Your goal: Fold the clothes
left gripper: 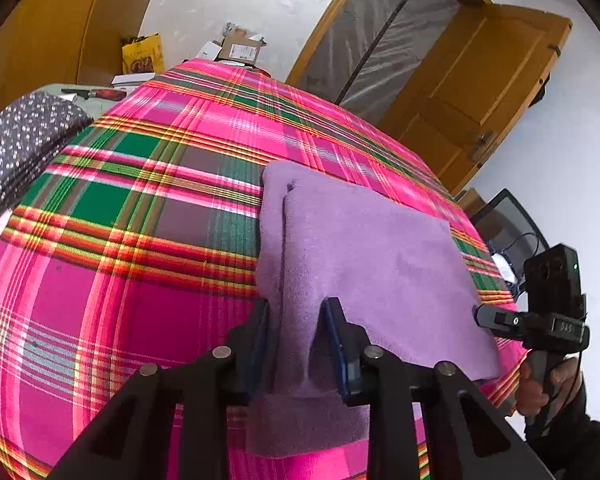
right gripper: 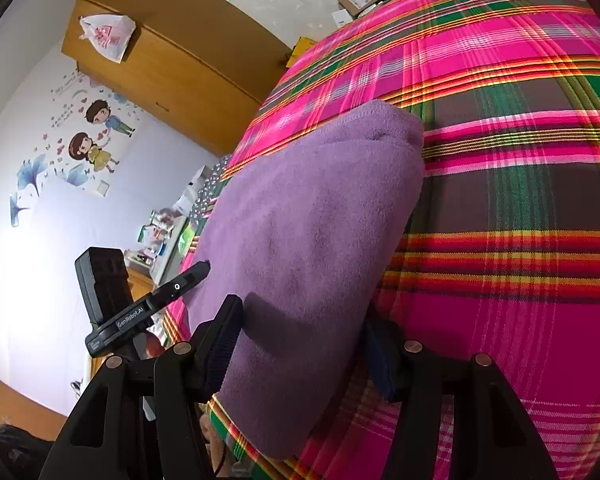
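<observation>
A folded purple fleece garment (left gripper: 364, 248) lies on the pink plaid cloth (left gripper: 140, 200) of the table. My left gripper (left gripper: 298, 344) is shut on a bunched near edge of the garment, with fabric pinched between its blue pads. In the right wrist view the same purple garment (right gripper: 300, 240) fills the middle. My right gripper (right gripper: 304, 344) straddles its near end with the jaws wide apart, open. The right gripper also shows in the left wrist view (left gripper: 540, 320) at the garment's right edge, and the left gripper shows in the right wrist view (right gripper: 148, 308).
A folded dark floral garment (left gripper: 24, 144) lies at the table's left. Cardboard boxes (left gripper: 240, 50) and a yellow bag (left gripper: 142, 54) sit beyond the far edge. A wooden door (left gripper: 480, 92) stands at the right, a wooden cabinet (right gripper: 172, 56) at the left.
</observation>
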`<state>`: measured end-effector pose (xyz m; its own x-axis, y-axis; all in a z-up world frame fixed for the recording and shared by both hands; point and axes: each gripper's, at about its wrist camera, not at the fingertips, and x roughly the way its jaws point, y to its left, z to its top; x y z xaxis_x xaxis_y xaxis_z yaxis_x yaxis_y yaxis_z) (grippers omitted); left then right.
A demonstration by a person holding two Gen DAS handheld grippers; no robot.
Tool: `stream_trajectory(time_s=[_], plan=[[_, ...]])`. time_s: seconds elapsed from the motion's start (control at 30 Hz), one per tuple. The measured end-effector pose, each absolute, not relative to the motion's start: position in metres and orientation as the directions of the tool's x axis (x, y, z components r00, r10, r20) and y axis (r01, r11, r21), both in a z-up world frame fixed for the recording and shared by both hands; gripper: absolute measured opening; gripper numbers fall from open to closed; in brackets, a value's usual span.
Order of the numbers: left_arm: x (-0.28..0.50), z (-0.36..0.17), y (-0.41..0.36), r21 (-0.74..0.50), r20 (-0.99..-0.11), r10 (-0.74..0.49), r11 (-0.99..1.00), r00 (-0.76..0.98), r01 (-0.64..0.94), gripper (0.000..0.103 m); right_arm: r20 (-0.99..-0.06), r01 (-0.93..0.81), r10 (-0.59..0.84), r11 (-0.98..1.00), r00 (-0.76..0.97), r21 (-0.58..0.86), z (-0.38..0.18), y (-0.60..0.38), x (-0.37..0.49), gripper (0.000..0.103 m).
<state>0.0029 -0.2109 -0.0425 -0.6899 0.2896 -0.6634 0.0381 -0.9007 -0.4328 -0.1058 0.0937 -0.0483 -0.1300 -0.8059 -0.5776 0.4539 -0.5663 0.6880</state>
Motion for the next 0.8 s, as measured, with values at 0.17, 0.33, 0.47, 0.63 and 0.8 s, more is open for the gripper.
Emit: stream_trajectory(time_s=[0.17, 0.33, 0.47, 0.63, 0.8], plan=[[0.002, -0.043, -0.211, -0.428, -0.666, 0.287, -0.903, -0.689, 0.037, 0.028, -0.575, 0.450, -0.807, -0.566, -0.132, 0.691, -0.050, 0.088, -0.111, 0.060], [0.001, -0.042, -0.209, -0.414, -0.669, 0.277, -0.909, -0.689, 0.037, 0.029, -0.577, 0.451, -0.805, -0.569, -0.136, 0.688, -0.051, 0.087, -0.114, 0.060], [0.001, -0.041, -0.207, -0.406, -0.671, 0.270, -0.913, -0.691, 0.038, 0.028, -0.581, 0.455, -0.802, -0.574, -0.142, 0.681, -0.052, 0.084, -0.114, 0.059], [0.002, -0.041, -0.206, -0.401, -0.672, 0.264, -0.915, -0.692, 0.040, 0.028, -0.594, 0.458, -0.789, -0.591, -0.157, 0.664, -0.052, 0.082, -0.115, 0.051], [0.004, -0.039, -0.206, -0.404, -0.669, 0.262, -0.914, -0.695, 0.044, 0.024, -0.592, 0.466, -0.787, -0.595, -0.173, 0.655, -0.051, 0.082, -0.115, 0.040]])
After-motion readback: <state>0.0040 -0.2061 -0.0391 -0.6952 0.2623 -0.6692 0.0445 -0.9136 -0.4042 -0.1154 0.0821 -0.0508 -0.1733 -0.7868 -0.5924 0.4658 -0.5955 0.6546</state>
